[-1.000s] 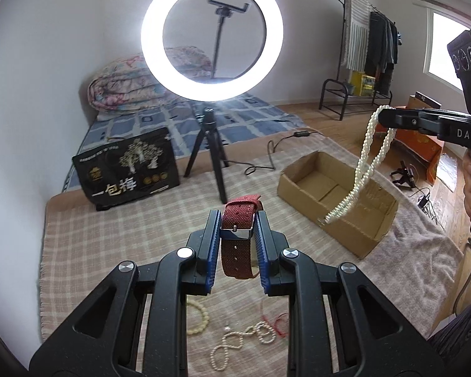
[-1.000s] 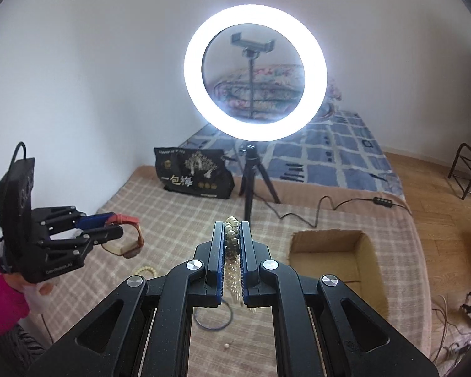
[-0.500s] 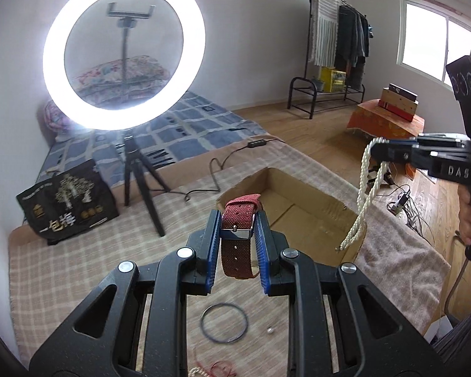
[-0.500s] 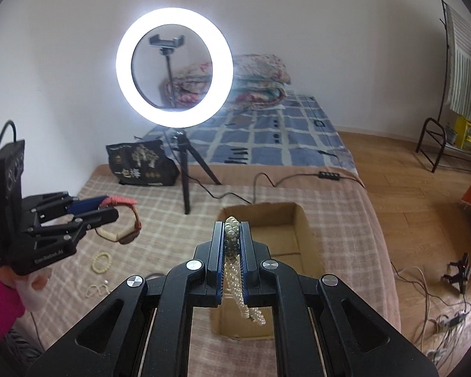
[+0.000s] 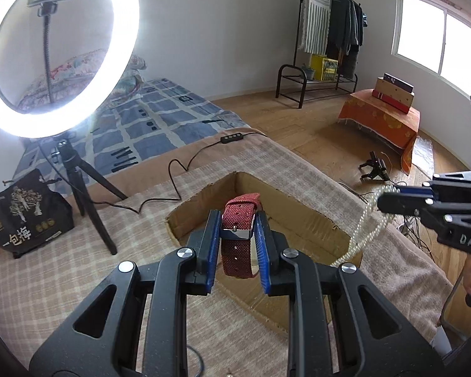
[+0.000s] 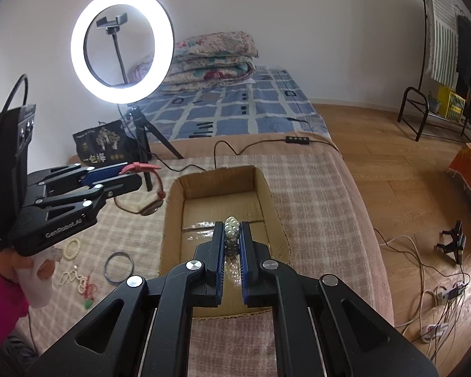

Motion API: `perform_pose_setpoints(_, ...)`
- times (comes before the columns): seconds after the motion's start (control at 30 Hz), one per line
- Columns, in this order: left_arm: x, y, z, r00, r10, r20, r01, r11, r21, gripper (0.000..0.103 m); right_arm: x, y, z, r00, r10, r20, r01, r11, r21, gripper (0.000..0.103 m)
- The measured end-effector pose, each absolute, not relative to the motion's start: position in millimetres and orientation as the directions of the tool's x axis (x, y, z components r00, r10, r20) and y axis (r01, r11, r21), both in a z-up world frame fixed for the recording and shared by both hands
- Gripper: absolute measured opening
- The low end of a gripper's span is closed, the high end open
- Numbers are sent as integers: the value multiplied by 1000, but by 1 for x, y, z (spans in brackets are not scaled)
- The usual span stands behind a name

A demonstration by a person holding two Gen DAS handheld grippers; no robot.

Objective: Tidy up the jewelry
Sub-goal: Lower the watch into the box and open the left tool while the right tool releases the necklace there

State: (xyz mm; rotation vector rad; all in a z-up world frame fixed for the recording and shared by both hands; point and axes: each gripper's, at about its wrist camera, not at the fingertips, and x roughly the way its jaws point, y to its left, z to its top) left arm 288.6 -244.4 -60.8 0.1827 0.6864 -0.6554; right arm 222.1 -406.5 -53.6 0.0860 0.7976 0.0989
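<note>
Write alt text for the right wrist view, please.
The right gripper holds a pearl necklace above an open cardboard box on a checked blanket. To its left, the left gripper holds a red-strapped watch beside the box; a ring light glows behind.

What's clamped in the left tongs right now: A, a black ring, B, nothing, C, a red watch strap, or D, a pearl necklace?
C: the left tongs are shut on the red watch strap, above the cardboard box; the pearl necklace is in the right tongs.
</note>
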Motion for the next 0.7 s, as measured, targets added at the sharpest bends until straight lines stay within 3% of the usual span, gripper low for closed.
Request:
perform_pose_setpoints(0.63, 331, -276, -102, 552, -396, -733, 541, 840, -46, 21, 232, -407, -90, 612, 136, -779, -57, 990, 127, 7)
perform_pose_setpoints(0.7, 332, -276, -102, 552, -391, -737, 538, 842, -44, 28, 231, -407, -88, 624, 111, -774, -45, 993, 106, 9)
